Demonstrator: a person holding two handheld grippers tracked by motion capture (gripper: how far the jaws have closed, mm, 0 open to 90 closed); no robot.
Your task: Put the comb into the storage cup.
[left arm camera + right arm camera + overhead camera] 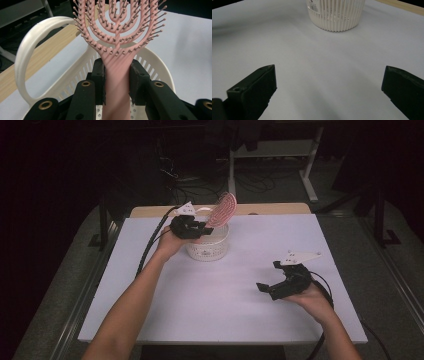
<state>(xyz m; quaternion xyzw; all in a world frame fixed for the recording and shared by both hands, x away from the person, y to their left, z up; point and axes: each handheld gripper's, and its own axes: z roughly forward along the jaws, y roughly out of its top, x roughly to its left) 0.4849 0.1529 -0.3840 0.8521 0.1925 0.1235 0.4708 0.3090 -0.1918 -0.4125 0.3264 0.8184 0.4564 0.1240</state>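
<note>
Meanwhile left gripper [196,227] clamps pink hairbrush [222,209] above basket [208,247]; right gripper [272,280] gapes.

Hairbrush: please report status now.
Left gripper shut on pink hairbrush, held over white basket. Right gripper open, low over the table. Nothing in the way.

1 pink hairbrush [117,45], held just above the basket. 1 white slatted basket [207,247] w/ 1 hoop handle [25,57]. 2 grippers: left gripper [192,227] right at basket, right gripper [275,280] well apart from it.
</note>
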